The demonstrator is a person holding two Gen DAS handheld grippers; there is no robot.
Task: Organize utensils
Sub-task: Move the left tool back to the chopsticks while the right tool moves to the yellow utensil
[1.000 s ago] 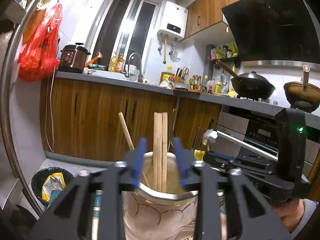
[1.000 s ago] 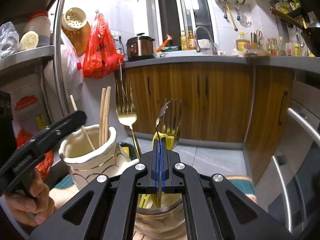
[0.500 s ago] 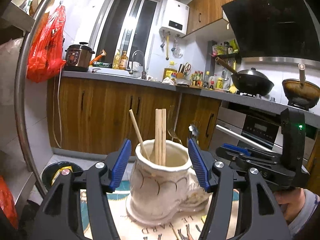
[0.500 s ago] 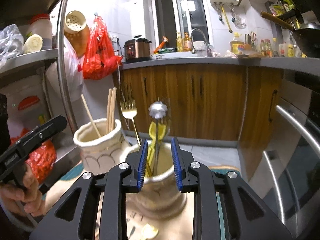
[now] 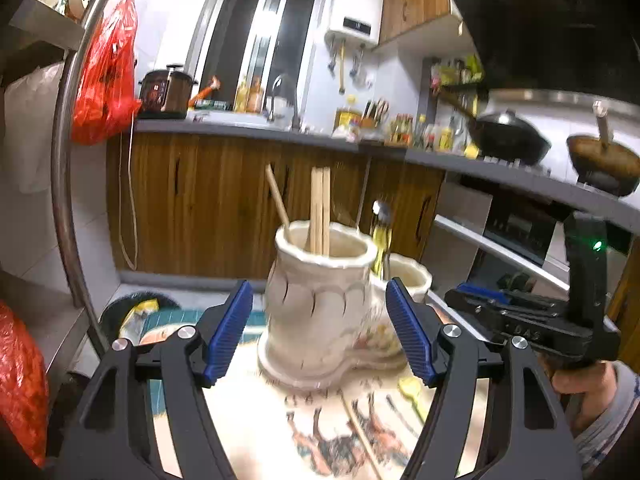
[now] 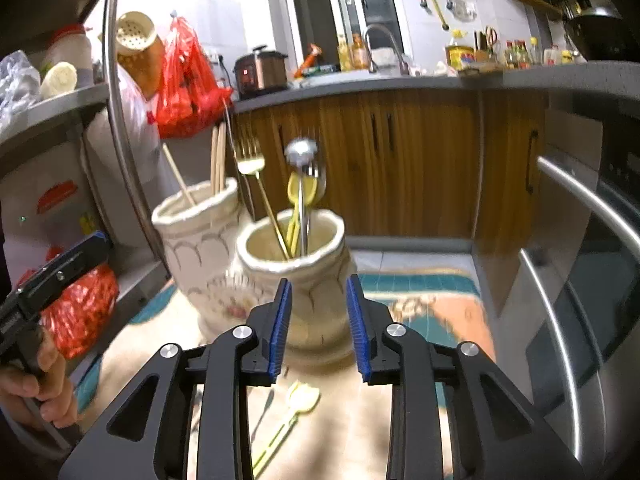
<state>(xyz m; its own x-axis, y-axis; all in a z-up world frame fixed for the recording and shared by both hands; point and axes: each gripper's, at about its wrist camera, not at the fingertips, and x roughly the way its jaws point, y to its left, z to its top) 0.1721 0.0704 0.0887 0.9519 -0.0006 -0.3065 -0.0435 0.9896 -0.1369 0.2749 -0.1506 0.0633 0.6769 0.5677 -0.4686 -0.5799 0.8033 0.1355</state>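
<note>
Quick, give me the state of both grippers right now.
Left gripper: jaws opening, nothing held; the chopstick jar stands beyond the pads, untouched.
Right gripper: jaws opening, nothing held; the spoon stands in the smaller jar.

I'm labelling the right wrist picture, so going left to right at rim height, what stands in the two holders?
Lone chopstick → chopstick pair in the left holder → gold fork → yellow spoon → steel utensil in the right holder.

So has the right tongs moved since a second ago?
Yes. The right tongs have backed away from the shorter holder, letting go of the silver spoon; their jaws are opening, empty.
</note>
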